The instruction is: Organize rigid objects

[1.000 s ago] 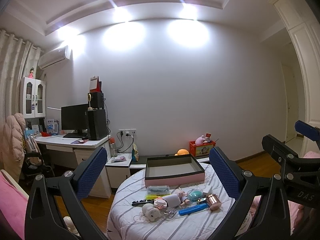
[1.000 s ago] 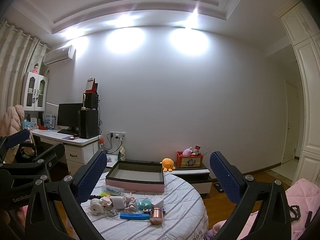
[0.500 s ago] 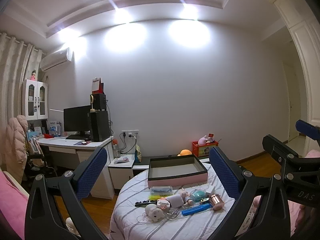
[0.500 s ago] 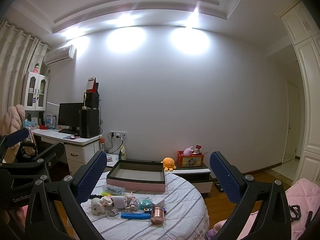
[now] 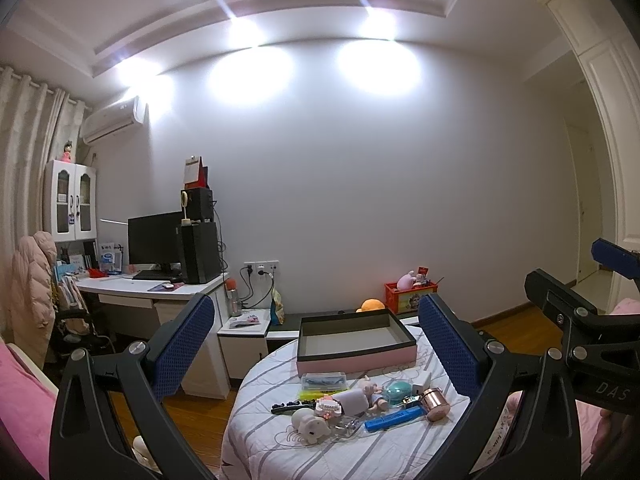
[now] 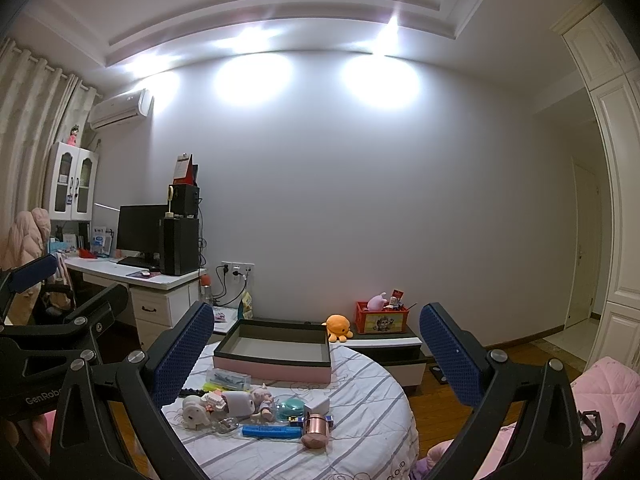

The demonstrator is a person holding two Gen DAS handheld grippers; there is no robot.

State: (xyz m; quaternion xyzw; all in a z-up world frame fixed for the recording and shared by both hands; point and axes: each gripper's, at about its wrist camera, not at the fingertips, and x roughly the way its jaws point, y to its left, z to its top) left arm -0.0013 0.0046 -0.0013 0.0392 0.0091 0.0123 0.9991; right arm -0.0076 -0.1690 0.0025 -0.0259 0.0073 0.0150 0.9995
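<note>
Both views have drifted a little since earlier; nothing on the round table (image 5: 280,440) has shifted.
My left gripper (image 5: 316,344) and right gripper (image 6: 316,350) gape, unladen; the pink box (image 5: 356,354) sits bare, clutter (image 6: 256,412) unsorted near the front edge.

Recessed ceiling lights (image 5: 376,24) throw bright, blown-out patches with streaky flare onto the white wall (image 6: 400,200). The lower room is dimmer. Fisheye distortion bends edges; corners vignette black.
</note>
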